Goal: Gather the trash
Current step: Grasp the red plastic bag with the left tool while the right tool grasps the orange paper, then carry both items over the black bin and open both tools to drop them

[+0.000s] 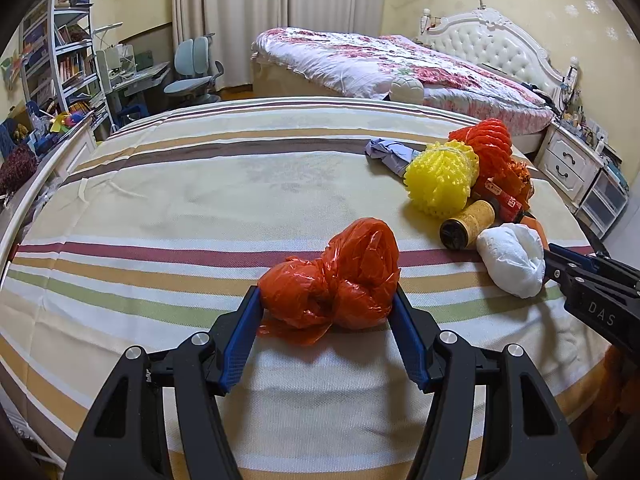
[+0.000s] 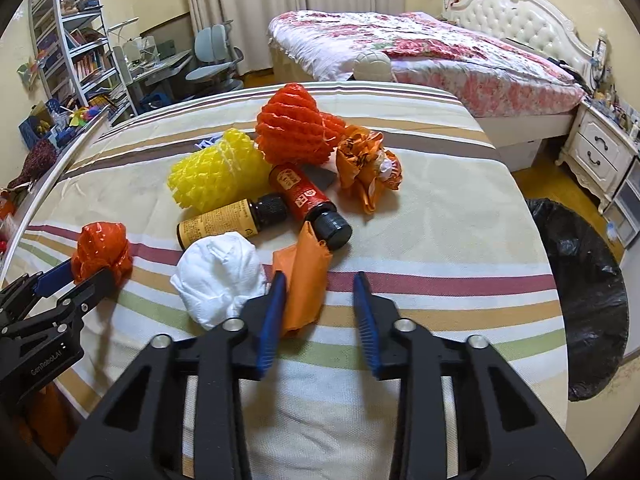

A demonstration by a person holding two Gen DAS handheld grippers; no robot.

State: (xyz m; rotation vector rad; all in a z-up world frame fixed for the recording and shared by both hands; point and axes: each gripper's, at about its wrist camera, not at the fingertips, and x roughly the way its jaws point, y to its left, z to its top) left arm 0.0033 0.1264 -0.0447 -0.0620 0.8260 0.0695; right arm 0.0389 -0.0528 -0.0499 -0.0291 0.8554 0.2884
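Two grippers are at work over a striped surface [image 1: 200, 184] strewn with trash.

Left wrist view: the left gripper [image 1: 326, 296] has its fingers pressed against both sides of a crumpled orange plastic bag [image 1: 336, 280], which rests on the surface near its front edge. Contact on both sides is evident; the grasp appears made but the bag is not lifted. A white tissue wad [image 1: 512, 260] lies to the right, with the right gripper's tips just beside it. Beyond sit a yellow foam net [image 1: 440, 176], an orange foam net [image 1: 486, 144] and a brown bottle [image 1: 468, 224].

Right wrist view: the right gripper [image 2: 320, 280] has its fingers spread wide, holding nothing. A folded orange paper [image 2: 306, 280] lies between them, touching the left finger. A red bottle [image 2: 308, 200] lies just behind. A black trash bag [image 2: 580, 292] stands open on the floor to the right.

Judgement: the bag is soft, so squeeze firmly and lift straight. The right gripper should centre on the paper before closing, keeping clear of the tissue.
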